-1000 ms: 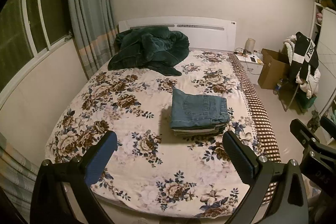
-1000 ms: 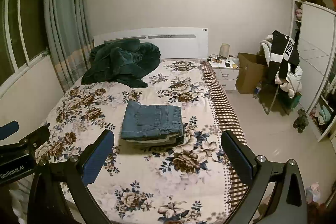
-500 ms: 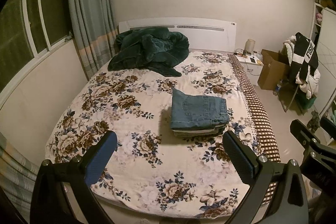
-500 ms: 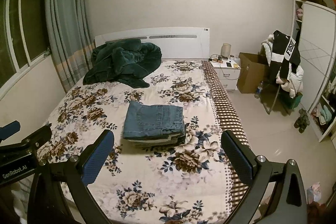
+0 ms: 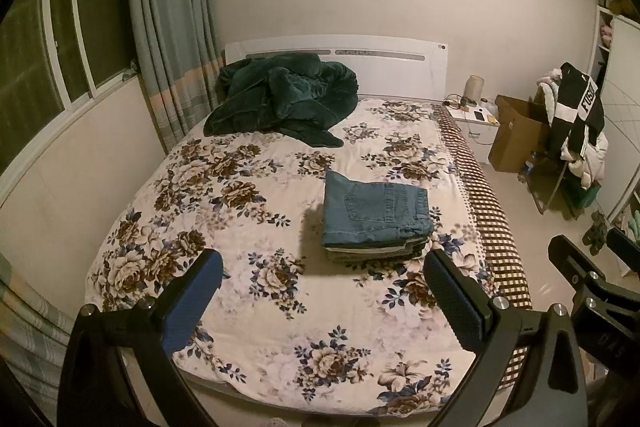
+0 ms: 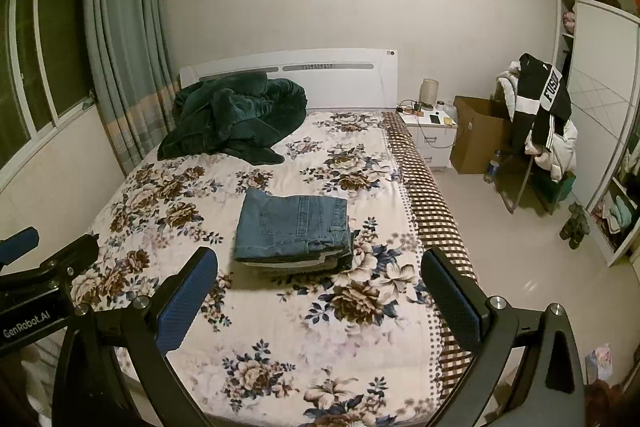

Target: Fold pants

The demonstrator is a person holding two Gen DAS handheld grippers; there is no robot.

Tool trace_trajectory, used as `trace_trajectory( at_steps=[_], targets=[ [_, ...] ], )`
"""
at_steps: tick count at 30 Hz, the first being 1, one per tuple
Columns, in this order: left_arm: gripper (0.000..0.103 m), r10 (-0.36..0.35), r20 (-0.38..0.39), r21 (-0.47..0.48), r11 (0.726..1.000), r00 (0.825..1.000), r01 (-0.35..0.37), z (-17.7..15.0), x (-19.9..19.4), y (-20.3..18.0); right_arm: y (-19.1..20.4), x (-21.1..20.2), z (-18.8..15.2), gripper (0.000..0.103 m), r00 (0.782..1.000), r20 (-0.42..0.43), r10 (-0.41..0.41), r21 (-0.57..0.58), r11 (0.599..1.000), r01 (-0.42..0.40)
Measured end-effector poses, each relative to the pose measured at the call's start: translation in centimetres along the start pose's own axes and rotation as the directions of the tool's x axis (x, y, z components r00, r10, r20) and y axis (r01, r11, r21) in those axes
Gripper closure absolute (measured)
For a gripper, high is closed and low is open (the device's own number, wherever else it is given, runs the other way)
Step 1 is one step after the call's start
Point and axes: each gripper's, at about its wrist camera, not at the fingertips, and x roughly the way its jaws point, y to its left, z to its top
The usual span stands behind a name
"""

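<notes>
The folded jeans (image 5: 374, 213) top a small stack right of centre on the floral bed (image 5: 248, 311). Left gripper (image 5: 322, 301) and right gripper (image 6: 318, 297) hover near, spread, empty. Only the right view shows the wardrobe shelves (image 6: 616, 215).

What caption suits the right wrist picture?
Open right claw hovers before folded jeans stacked on the floral bed.
</notes>
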Motion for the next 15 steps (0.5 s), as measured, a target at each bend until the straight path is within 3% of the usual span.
trace_trajectory(
  at_steps=[15],
  targets=[
    [0.0,0.0,0.002,0.0,1.0,1.0,0.0,0.04,-0.1,-0.1,-0.18,-0.05,-0.04,0.0,1.0,0.002,-0.001,0.003,1.0,0.001]
  ],
)
